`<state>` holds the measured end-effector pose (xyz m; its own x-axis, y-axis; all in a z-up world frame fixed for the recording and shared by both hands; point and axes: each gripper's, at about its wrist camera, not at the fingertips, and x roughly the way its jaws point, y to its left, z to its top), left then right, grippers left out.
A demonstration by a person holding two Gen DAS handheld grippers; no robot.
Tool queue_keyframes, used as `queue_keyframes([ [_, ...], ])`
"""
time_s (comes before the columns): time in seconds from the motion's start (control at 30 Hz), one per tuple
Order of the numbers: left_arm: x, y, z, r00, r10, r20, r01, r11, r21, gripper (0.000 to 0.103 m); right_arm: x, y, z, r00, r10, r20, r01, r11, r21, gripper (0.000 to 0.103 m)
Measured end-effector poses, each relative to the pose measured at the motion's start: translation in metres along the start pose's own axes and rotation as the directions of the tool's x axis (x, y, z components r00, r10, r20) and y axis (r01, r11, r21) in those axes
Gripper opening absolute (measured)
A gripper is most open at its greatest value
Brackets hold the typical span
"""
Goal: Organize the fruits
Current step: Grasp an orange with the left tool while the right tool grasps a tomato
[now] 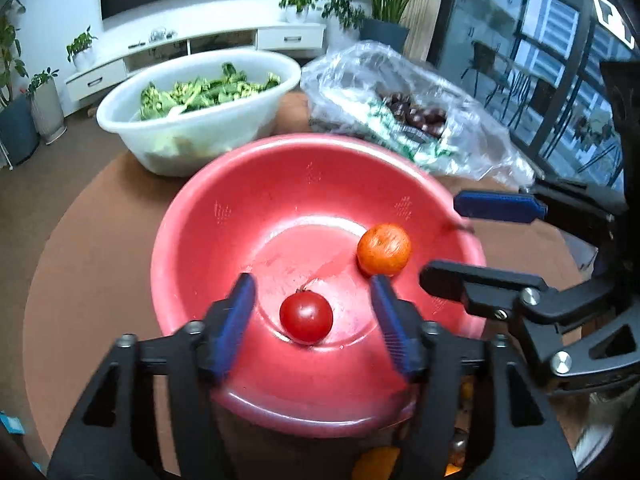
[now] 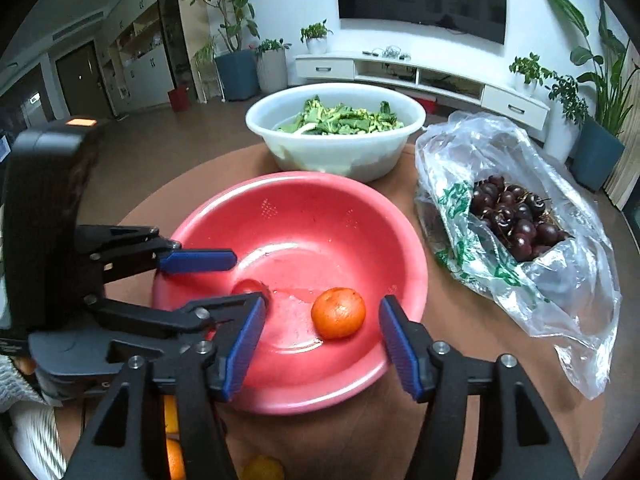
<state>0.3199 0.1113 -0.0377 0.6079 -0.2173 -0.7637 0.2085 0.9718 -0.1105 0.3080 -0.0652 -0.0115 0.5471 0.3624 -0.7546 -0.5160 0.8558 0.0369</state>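
Note:
A red bowl (image 1: 240, 216) (image 2: 300, 208) sits on the round brown table. Inside it lie a red tomato (image 1: 306, 316) (image 2: 248, 286) and an orange (image 1: 384, 249) (image 2: 338, 313), both resting on the wet bottom. My left gripper (image 1: 311, 284) (image 2: 246, 280) hovers over the tomato, open, its blue pads standing clear on either side. My right gripper (image 2: 323, 302) (image 1: 440, 240) is open over the orange, pads apart from it. In the right wrist view, a left finger partly hides the tomato.
A white basin (image 1: 192, 136) (image 2: 332, 152) of leafy greens stands behind the bowl. A clear plastic bag of dark cherries (image 1: 420, 116) (image 2: 512, 220) lies to the right. More oranges (image 2: 172, 420) show under the grippers at the near table edge.

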Motion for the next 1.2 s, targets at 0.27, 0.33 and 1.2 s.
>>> queue_keyframes([
  [0.27,-0.017,0.004,-0.005,0.998,0.057,0.025,-0.056,0.998,-0.016,0.066,-0.031,0.002,-0.015,0.998,0.001,0.061,-0.002,1.0,0.021,0.064],
  [0.33,-0.028,0.004,-0.011,0.997,0.07,0.037,-0.07,0.998,-0.009,0.066,-0.043,0.001,-0.021,0.997,-0.003,0.079,0.001,1.0,0.028,0.065],
  [1.2,-0.073,-0.049,-0.113,0.997,-0.035,-0.063,0.04,0.996,0.074,0.066,-0.08,0.064,-0.162,0.991,0.096,-0.088,-0.104,0.991,-0.088,0.07],
])
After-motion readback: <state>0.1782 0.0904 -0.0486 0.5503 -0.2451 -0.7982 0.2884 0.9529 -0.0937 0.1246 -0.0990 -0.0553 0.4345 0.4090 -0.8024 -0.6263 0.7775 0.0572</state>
